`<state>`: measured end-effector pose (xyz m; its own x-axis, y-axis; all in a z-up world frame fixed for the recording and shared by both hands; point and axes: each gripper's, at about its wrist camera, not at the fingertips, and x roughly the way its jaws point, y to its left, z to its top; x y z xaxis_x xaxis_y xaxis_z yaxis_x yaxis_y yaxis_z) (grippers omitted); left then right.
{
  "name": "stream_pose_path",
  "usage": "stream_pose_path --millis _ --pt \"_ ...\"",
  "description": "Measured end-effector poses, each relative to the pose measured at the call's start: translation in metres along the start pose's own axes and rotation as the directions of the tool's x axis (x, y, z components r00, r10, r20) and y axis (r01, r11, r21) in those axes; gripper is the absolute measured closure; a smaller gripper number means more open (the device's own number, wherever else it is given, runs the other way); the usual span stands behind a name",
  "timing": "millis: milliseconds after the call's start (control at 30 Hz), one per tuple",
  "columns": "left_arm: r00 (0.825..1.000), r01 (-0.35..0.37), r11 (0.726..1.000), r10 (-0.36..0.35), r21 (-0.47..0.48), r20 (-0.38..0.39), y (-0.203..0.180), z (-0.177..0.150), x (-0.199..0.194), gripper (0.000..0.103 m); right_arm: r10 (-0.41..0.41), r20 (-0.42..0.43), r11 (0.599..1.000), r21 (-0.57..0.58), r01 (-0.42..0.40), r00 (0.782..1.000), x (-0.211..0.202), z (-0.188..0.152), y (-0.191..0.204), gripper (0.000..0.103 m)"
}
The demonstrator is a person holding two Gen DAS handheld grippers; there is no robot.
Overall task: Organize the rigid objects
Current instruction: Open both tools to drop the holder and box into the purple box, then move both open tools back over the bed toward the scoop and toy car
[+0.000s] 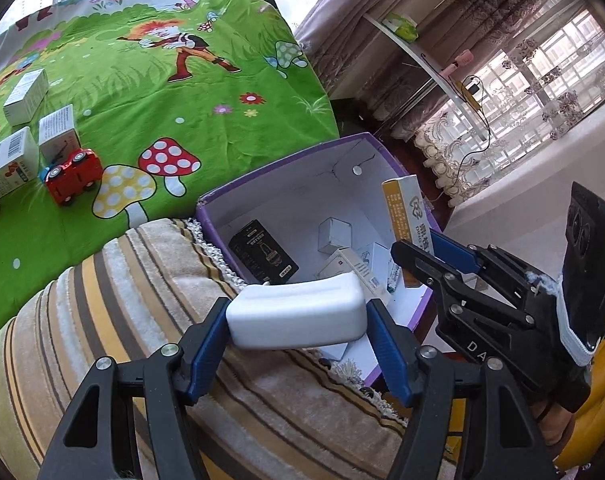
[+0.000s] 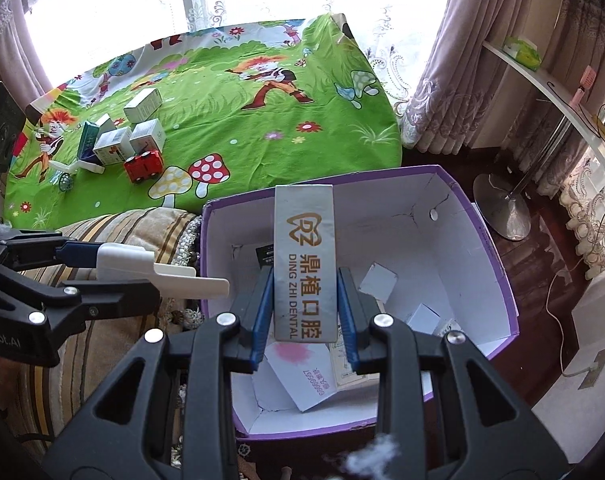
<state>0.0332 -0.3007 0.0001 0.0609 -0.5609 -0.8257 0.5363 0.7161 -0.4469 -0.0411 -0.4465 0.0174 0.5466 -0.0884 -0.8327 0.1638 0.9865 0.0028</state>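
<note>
Gripping a white plastic piece in our left gripper and the upright dental box in our right gripper, we hold the right one nearer, probably already over the purple box.

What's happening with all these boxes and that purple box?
A person is tidying up with a gripper in each hand. The right gripper holds a tall dental box over the open purple box, which already has small boxes inside. The left gripper holds a white plastic piece beside it. More boxes and a red toy car wait on the green cloth.
</note>
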Motion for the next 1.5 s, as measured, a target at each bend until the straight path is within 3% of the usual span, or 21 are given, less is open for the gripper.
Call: stream_pose_path --millis 133,200,300,500,733,867,1067,1367,1500 --pt "1.000 0.013 1.000 -0.013 -0.003 0.006 -0.001 -0.001 0.000 0.026 -0.014 -0.006 1.000 0.021 0.014 1.000 0.002 0.000 -0.006 0.067" --pt "1.000 0.026 1.000 -0.026 -0.013 0.018 0.001 -0.001 -0.003 0.026 -0.012 -0.002 1.000 0.029 0.012 1.000 0.001 0.000 -0.007 0.053" --pt "0.999 0.035 0.999 -0.034 -0.028 0.042 0.004 -0.001 -0.008 0.026 -0.006 0.012 0.999 0.043 0.005 1.000 -0.001 0.001 -0.008 0.041" --pt "0.994 0.010 0.999 -0.006 -0.035 0.112 0.009 0.000 -0.024 0.026 0.005 0.060 0.997 0.076 -0.009 0.998 -0.011 0.005 -0.011 0.032" --pt "0.978 -0.043 0.999 0.042 0.000 0.206 0.011 0.003 -0.042 0.026 0.020 0.097 0.996 0.088 -0.029 0.995 -0.017 0.013 -0.003 0.030" --pt "0.954 -0.105 0.994 0.092 0.029 0.287 0.020 0.009 -0.063 0.026 0.037 0.127 0.995 0.086 -0.048 0.991 -0.022 0.020 0.004 0.028" --pt "0.917 -0.189 0.982 0.181 -0.012 0.356 0.054 0.020 -0.095 0.026 0.061 0.165 0.995 0.070 -0.073 0.984 -0.025 0.036 0.025 0.027" --pt "0.853 -0.268 0.945 0.323 -0.187 0.410 0.124 0.029 -0.145 0.026 0.102 0.211 0.993 0.032 -0.111 0.972 -0.029 0.075 0.070 0.024" --pt "0.824 -0.263 0.929 0.357 -0.260 0.440 0.150 0.029 -0.169 0.026 0.142 0.228 0.989 0.014 -0.149 0.963 -0.027 0.096 0.093 0.024"
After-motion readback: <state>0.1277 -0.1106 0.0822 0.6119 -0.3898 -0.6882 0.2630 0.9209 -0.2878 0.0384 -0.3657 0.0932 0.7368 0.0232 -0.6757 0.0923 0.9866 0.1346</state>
